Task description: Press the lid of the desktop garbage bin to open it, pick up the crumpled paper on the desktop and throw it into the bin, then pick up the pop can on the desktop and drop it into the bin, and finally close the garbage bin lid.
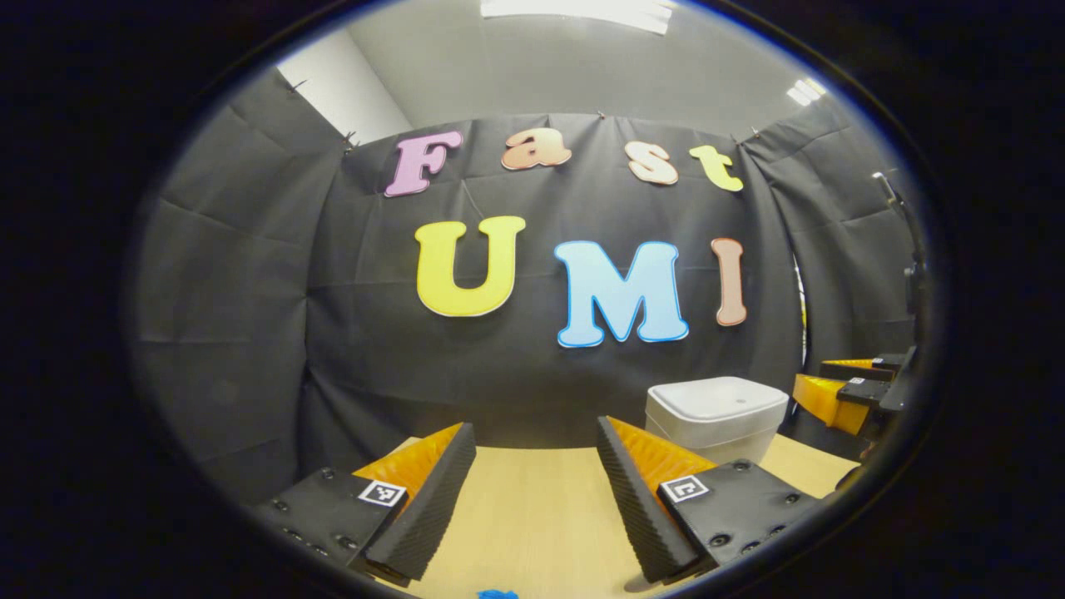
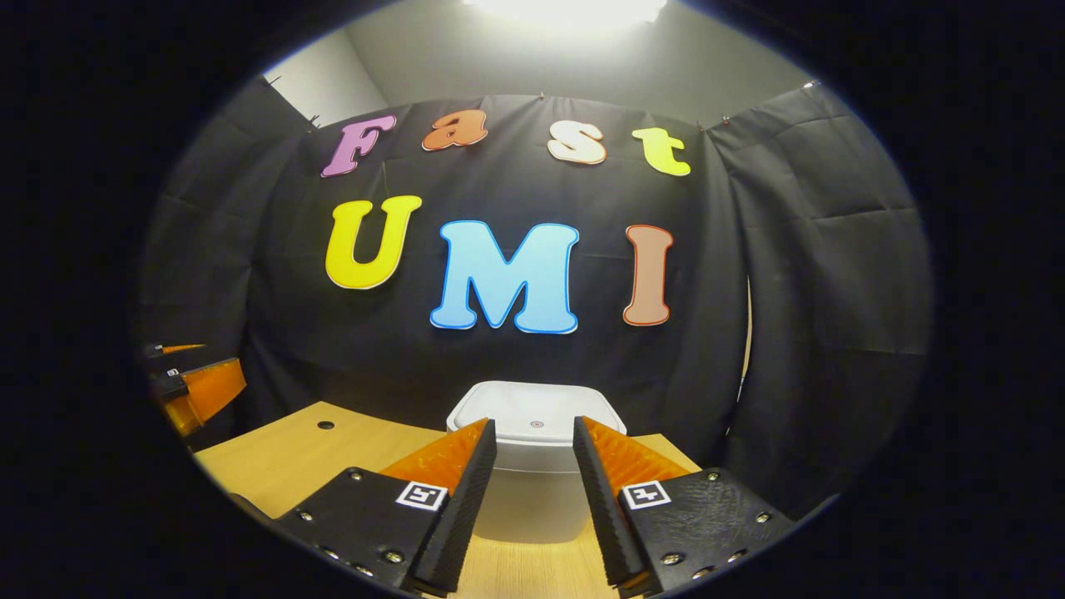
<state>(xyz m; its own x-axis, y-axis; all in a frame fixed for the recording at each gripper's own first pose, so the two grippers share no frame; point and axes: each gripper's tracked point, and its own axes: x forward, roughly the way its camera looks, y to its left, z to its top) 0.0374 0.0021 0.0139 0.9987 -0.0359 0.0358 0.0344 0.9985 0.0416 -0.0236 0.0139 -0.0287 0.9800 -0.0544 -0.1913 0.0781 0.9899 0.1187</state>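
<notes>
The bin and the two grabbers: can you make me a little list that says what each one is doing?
bin: white bin on the wooden table, by the booth wall
lid: down, closed
right gripper: open, holding nothing, lined up in front of the bin
left gripper: open, holding nothing, bin ahead and to its right
blue thing: a small bit at the table's near edge, too little showing to tell what

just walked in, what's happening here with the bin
A person holds a gripper in each hand over a wooden table. The right gripper faces the white bin, whose lid is down; the left gripper hangs open beside it. Neither holds anything, so the job looks barely begun.
</notes>
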